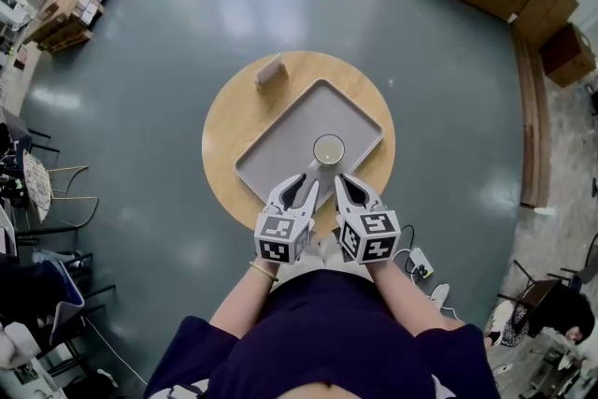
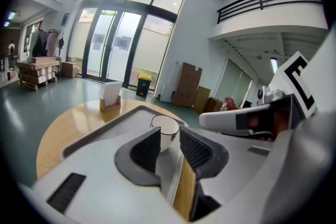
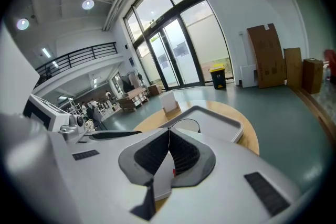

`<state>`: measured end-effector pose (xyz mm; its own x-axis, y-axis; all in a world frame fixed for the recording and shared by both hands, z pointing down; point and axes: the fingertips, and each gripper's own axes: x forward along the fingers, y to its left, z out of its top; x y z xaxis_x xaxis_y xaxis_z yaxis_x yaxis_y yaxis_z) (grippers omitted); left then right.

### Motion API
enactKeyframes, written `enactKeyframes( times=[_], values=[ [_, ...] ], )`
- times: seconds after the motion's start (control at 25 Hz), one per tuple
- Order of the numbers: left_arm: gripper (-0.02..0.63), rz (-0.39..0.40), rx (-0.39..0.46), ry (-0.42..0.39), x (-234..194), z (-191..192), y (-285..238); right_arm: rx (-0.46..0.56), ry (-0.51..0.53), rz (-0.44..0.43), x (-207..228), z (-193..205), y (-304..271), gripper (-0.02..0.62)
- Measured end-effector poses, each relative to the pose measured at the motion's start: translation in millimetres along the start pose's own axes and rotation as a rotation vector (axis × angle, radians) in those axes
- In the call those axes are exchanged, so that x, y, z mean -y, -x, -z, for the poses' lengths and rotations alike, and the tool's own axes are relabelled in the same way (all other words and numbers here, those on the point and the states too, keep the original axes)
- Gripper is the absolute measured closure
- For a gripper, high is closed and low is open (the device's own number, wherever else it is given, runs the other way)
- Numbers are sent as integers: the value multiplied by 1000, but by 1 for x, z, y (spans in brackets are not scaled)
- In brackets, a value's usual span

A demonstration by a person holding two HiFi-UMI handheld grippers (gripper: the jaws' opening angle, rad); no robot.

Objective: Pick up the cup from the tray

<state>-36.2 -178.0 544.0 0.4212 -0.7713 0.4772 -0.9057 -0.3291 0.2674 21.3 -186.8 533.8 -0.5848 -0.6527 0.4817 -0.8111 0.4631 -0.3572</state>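
We note the cup [image 1: 328, 149] upright on the near part of the tray [image 1: 280, 140], just ahead of the left gripper [image 1: 301, 189], whose jaws stand narrowly apart with the cup [image 2: 167, 124] showing in the gap beyond their tips, untouched. The right gripper [image 1: 350, 188] sits just beside it, jaws together on nothing. Bare tray lies beyond and left of the cup; the tray sits skewed on the round table [image 1: 224, 121], and a card stand [image 1: 271, 71] is well apart at the far edge.
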Motion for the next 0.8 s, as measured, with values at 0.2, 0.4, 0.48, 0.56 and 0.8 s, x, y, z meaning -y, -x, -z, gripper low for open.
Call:
enactKeyframes(
  times=[0.2,0.4,0.48,0.56,0.8],
  values=[
    [393,41,-42,-53,-6,17,-19,-9,-18,16,-1,5,-5,586],
    [224,127,-94,-145,-7,38,-52,-15,-37,54,7,8,-4,586],
    [204,121,-130,-182,-12,46,-67,-19,-48,68,11,10,-3,586],
    [193,117,-146,-195,-16,50,-80,-22,-58,79,15,13,-2,586],
    [190,106,-159,-200,-20,51,-109,-31,-87,101,23,19,-2,586]
  ],
)
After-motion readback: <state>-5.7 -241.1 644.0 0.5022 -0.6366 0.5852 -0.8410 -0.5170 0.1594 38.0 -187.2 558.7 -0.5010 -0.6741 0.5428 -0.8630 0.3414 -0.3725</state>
